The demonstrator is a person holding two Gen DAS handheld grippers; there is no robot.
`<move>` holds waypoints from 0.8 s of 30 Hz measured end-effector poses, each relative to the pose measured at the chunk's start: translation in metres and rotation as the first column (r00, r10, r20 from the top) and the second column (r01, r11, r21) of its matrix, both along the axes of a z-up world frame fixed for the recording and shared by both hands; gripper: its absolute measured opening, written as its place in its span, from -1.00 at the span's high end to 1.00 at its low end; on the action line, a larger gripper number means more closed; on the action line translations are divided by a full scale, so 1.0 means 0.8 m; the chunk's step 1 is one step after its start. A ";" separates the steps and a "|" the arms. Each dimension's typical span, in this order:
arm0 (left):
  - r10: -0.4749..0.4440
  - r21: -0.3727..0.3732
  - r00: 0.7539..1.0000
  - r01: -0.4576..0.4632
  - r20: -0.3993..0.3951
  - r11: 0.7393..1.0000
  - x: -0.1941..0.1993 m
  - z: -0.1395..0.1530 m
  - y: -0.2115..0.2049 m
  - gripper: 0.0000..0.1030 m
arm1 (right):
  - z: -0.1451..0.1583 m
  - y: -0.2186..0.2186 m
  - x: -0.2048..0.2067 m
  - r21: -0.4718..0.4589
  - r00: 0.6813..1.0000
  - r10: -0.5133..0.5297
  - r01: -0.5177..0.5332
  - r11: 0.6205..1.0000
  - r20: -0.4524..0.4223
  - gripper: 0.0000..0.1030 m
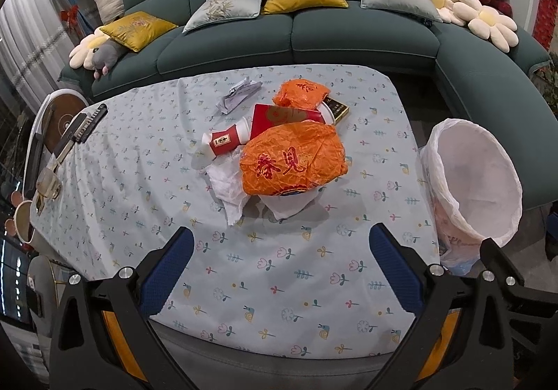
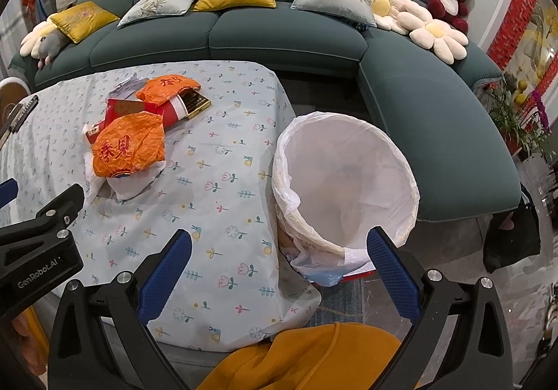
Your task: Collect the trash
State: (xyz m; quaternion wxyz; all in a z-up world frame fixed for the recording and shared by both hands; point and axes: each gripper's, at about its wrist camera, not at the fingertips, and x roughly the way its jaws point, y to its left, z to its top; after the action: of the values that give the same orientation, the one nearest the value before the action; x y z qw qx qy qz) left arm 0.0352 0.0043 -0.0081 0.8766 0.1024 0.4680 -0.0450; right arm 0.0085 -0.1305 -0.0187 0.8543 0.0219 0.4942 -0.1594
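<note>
The left gripper (image 1: 280, 271) is held spread and empty above the tablecloth (image 1: 244, 268); the right gripper (image 2: 279, 271) (likewise spread) is poised beside the bin (image 2: 394, 153).

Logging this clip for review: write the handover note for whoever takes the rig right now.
Left tool: open, empty, above the near tablecloth.
Right tool: open, empty, near the white-lined trash bin beside the table's right edge.
Trash piled mid-table: large crumpled orange wrapper, smaller orange wrapper, red envelope, red-and-white paper cup, white tissues, crumpled paper.
Done: nothing visible in the bin.
Left: everything.
</note>
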 end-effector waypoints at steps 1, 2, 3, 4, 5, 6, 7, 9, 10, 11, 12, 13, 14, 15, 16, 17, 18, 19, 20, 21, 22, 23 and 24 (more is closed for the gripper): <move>0.001 0.002 1.000 -0.001 0.003 1.000 0.000 0.000 0.001 -0.87 | 0.000 0.000 0.000 0.001 1.000 0.000 0.000 1.000 0.002 -0.87; 0.000 0.001 1.000 0.000 0.005 1.000 0.000 0.001 0.002 -0.87 | 0.000 0.000 0.000 0.001 1.000 0.001 -0.001 1.000 0.001 -0.87; -0.001 0.001 1.000 0.001 0.007 1.000 -0.001 0.000 0.001 -0.87 | 0.000 0.001 0.000 0.001 1.000 0.001 -0.001 1.000 0.000 -0.87; 0.004 0.004 1.000 -0.004 0.006 1.000 -0.001 -0.001 0.000 -0.87 | 0.000 0.001 0.000 0.000 1.000 0.001 -0.001 1.000 -0.001 -0.87; 0.003 0.002 1.000 -0.003 0.003 1.000 -0.002 -0.001 0.000 -0.87 | 0.001 0.001 0.000 -0.002 1.000 0.001 -0.001 1.000 -0.001 -0.87; -0.002 -0.002 1.000 0.002 -0.001 1.000 -0.003 -0.001 0.000 -0.87 | 0.001 0.002 0.000 -0.001 1.000 0.001 -0.001 1.000 -0.001 -0.87; -0.005 -0.003 1.000 0.005 -0.003 1.000 -0.004 -0.002 0.000 -0.87 | 0.001 0.001 0.000 0.001 1.000 0.001 -0.001 1.000 0.000 -0.87; -0.012 -0.002 1.000 0.012 -0.001 1.000 -0.007 -0.001 -0.001 -0.87 | 0.001 0.002 0.000 0.000 1.000 -0.002 0.002 1.000 0.001 -0.87; -0.014 -0.001 1.000 0.014 0.000 1.000 -0.009 -0.001 -0.002 -0.87 | 0.002 0.002 -0.001 -0.001 1.000 -0.002 0.002 1.000 0.002 -0.87; -0.015 -0.001 1.000 0.015 -0.001 1.000 -0.010 -0.001 -0.003 -0.87 | 0.002 0.003 0.000 -0.003 1.000 -0.003 0.003 1.000 0.002 -0.87; -0.016 -0.003 1.000 0.016 -0.003 1.000 -0.011 -0.001 -0.003 -0.87 | 0.002 0.003 -0.001 -0.005 1.000 -0.005 0.005 1.000 0.002 -0.87; -0.016 -0.006 1.000 0.016 -0.006 1.000 -0.013 -0.001 -0.004 -0.87 | 0.003 0.002 -0.001 -0.005 1.000 -0.007 0.007 1.000 0.003 -0.87; -0.017 -0.008 1.000 0.017 -0.006 1.000 -0.014 -0.001 -0.004 -0.87 | 0.004 0.002 -0.002 -0.004 1.000 -0.009 0.009 1.000 0.004 -0.87; -0.017 -0.008 1.000 0.017 -0.005 1.000 -0.015 -0.001 -0.004 -0.87 | 0.006 0.001 -0.003 -0.006 1.000 -0.011 0.011 1.000 0.005 -0.87; -0.018 -0.009 1.000 0.018 -0.006 1.000 -0.012 0.001 -0.003 -0.87 | 0.006 0.002 -0.003 -0.008 1.000 -0.012 0.012 1.000 0.005 -0.87; -0.017 -0.011 1.000 0.017 -0.008 1.000 -0.005 0.003 0.000 -0.87 | 0.008 0.002 -0.003 -0.010 1.000 -0.012 0.012 1.000 0.005 -0.87; -0.017 -0.010 1.000 0.017 -0.009 1.000 -0.005 0.003 0.000 -0.87 | 0.009 0.001 -0.004 -0.012 1.000 -0.013 0.013 1.000 0.006 -0.87; -0.016 -0.011 1.000 0.016 -0.010 1.000 -0.006 0.004 -0.001 -0.87 | 0.009 0.001 -0.004 -0.012 1.000 -0.014 0.014 1.000 0.006 -0.87; -0.017 -0.014 1.000 0.017 -0.009 1.000 -0.007 0.004 -0.001 -0.87 | 0.010 0.001 -0.004 -0.013 1.000 -0.015 0.015 1.000 0.006 -0.87; -0.020 -0.013 1.000 0.020 -0.006 1.000 -0.007 0.004 -0.002 -0.87 | 0.011 0.000 -0.005 -0.014 1.000 -0.016 0.017 1.000 0.006 -0.87; -0.020 -0.014 1.000 0.020 -0.005 1.000 -0.008 0.005 -0.002 -0.87 | 0.011 0.000 -0.005 -0.016 1.000 -0.018 0.018 1.000 0.006 -0.87; -0.021 -0.015 1.000 0.021 -0.008 1.000 -0.007 0.005 -0.002 -0.87 | 0.012 0.000 -0.006 -0.017 1.000 -0.020 0.020 1.000 0.006 -0.87; -0.021 -0.017 1.000 0.020 -0.009 1.000 -0.008 0.006 -0.002 -0.87 | 0.012 -0.001 -0.006 -0.018 1.000 -0.020 0.020 1.000 0.005 -0.87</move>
State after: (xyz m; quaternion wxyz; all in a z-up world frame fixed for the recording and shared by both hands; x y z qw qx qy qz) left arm 0.0288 0.0025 -0.0037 0.8748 0.0996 0.4705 -0.0584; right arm 0.0037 -0.1310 -0.0088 0.8540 0.0198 0.4904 -0.1725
